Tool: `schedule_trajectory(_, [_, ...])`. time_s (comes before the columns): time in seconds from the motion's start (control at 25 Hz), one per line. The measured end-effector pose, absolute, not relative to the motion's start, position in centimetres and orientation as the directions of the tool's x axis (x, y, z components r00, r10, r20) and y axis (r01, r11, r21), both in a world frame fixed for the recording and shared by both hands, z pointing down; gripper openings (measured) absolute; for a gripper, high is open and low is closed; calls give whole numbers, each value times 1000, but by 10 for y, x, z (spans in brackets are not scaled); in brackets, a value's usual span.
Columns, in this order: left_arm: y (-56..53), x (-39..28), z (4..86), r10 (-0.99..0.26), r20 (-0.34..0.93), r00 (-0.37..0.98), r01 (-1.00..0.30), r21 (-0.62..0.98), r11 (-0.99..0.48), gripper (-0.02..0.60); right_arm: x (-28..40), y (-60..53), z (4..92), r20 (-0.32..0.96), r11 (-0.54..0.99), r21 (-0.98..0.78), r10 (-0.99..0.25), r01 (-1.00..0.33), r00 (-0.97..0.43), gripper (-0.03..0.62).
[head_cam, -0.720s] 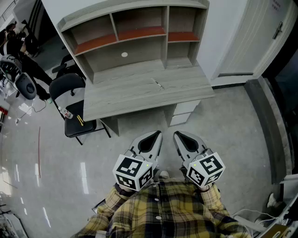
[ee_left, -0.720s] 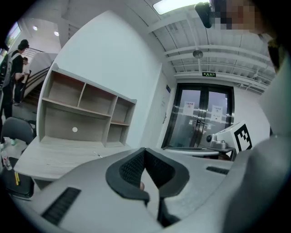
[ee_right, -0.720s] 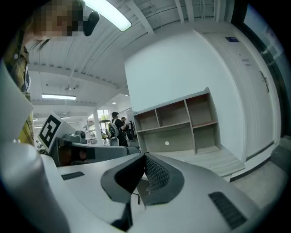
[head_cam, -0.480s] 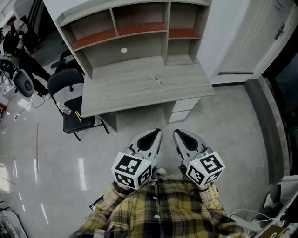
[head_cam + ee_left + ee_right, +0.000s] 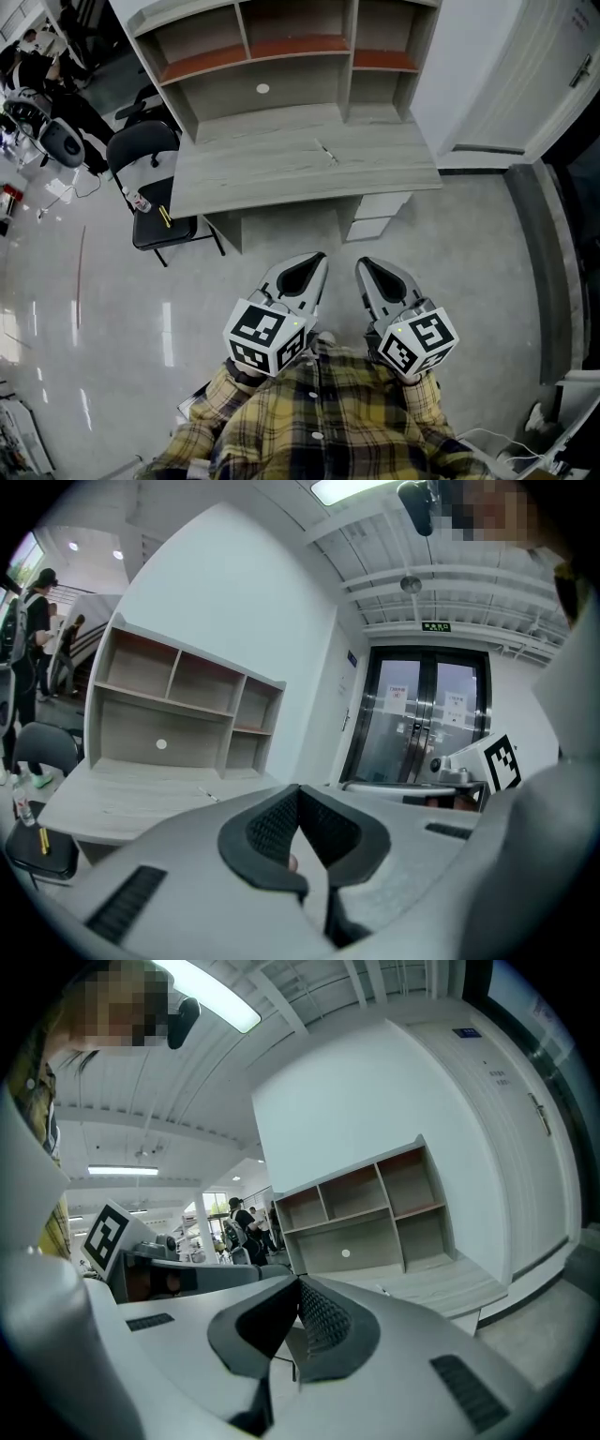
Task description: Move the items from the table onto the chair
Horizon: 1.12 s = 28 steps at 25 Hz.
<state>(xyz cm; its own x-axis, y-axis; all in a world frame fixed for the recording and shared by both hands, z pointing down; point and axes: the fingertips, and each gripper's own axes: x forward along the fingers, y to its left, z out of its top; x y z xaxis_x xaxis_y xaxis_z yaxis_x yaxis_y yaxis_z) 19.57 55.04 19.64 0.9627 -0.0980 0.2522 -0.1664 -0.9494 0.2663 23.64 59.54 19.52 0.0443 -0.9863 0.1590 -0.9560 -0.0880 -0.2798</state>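
1. Far left: glossy grey floor point(image 5: 112, 309) with light streaks. People stand by dark equipment in the top-left corner point(image 5: 37, 70), well apart from the desk.
2. Black office chair point(image 5: 178, 230) sits just beside the desk's left end. On its seat lie a small clear bottle point(image 5: 138, 201) and a yellow pen-shaped stick point(image 5: 164, 217), near each other.
3. Middle: pale grey wood-grain desk point(image 5: 281, 178) against the white wall, with a hutch of open shelves point(image 5: 281, 56) on its rear edge. There is a white round disc point(image 5: 262, 89) on the hutch's back panel.
4. One thin pen-like item point(image 5: 326, 152) lies on the desktop, right of centre and well apart from the chair. Too small to identify.
5. White drawer unit point(image 5: 375, 217) sits under the desk's right half.
6. Right: white door point(image 5: 525, 84), then a dark strip along the floor edge.
7. Left gripper point(image 5: 314, 262) point(image 5: 298, 789): jaws together, holding nothing. It is held in front of the plaid shirt point(image 5: 319, 422), well short of the desk.
8. Right gripper point(image 5: 367, 267) point(image 5: 300, 1283): jaws fully closed, holding nothing, just beside the left one.
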Motion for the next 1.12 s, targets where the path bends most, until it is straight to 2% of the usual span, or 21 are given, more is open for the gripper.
schedule_trajectory(0.56, [529,173,224,-204,298,933,-296,308,-904,5,228,601,223,219,-42,-328,-975,-944,-33,18])
schedule_trajectory(1.12, [363,210,231,-172,306,936,-270,317,-909,5,277,448,239,260,-131,-340,-965,-931,41,18])
